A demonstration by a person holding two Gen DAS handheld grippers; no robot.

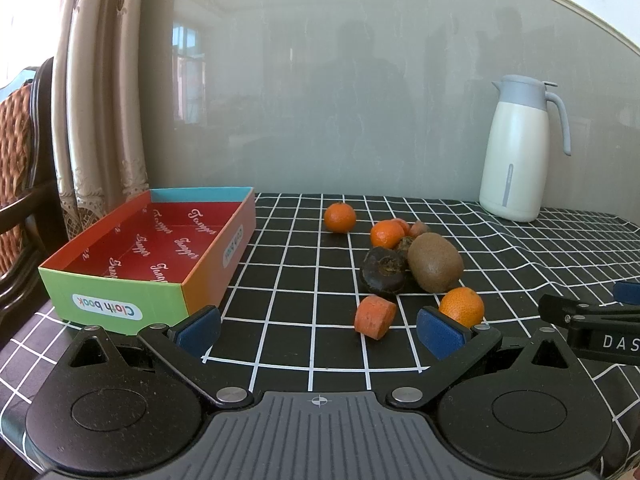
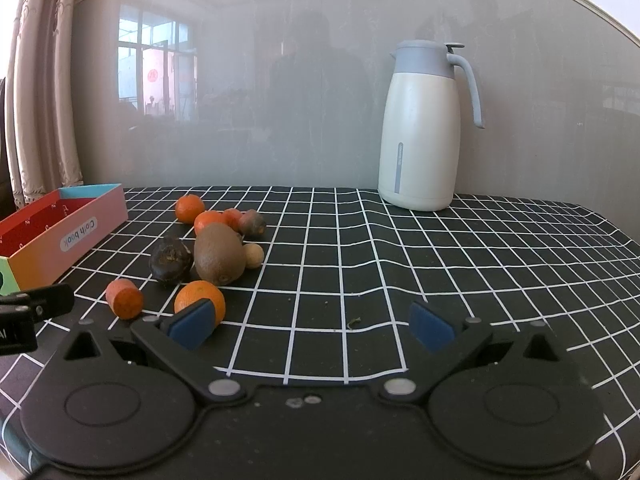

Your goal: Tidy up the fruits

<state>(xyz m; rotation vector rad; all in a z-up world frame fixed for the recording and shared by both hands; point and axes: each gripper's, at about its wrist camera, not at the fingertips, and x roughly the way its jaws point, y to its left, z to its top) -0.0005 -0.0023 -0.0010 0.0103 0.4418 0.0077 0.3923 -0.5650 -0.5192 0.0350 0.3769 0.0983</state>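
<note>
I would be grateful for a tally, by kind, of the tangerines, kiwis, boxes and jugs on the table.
Tangerines: 3
Kiwi: 1
Box: 1
Jug: 1
Total: 6. The small pieces behind the kiwi are too hidden to sort, so I left them out.

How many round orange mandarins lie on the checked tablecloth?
3. The far mandarin lies alone toward the wall; the middle mandarin sits behind the brown kiwi; the near mandarin lies in front of it. The pile may hide more.
</note>
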